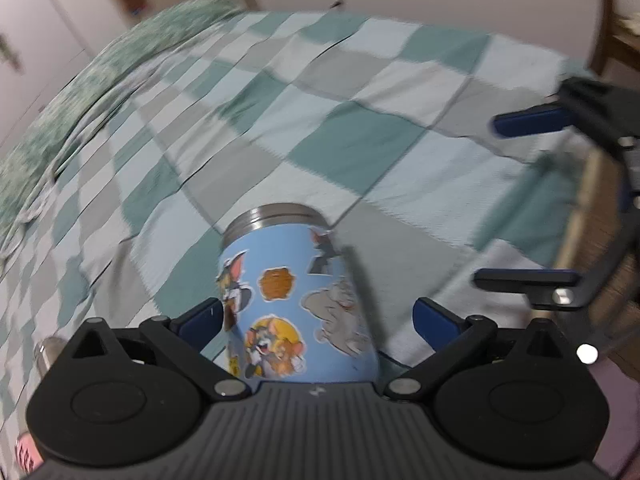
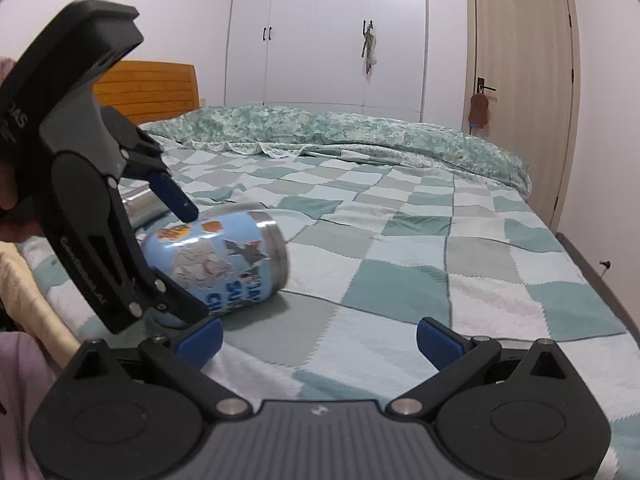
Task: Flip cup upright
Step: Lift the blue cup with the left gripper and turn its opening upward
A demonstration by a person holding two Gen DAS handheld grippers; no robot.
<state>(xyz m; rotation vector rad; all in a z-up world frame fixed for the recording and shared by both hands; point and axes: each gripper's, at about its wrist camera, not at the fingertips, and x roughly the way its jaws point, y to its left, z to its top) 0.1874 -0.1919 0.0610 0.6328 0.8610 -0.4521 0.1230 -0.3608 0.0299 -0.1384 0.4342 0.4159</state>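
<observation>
The left gripper (image 1: pixel 316 320) is spread wide, with the blue cartoon cup (image 1: pixel 296 304) sitting between its two blue fingers (image 1: pixel 200 320), and one finger looks to touch the cup's side. The cup lies on its side on the checked blanket (image 2: pixel 400 280) of the bed, its shiny metal rim pointing away from that gripper. The right gripper (image 2: pixel 320 340) is near the cup, spread wide too, and holds nothing.

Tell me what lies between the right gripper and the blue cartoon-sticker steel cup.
Only bare checkered bedspread separates right gripper from cup, in the right wrist view.
</observation>
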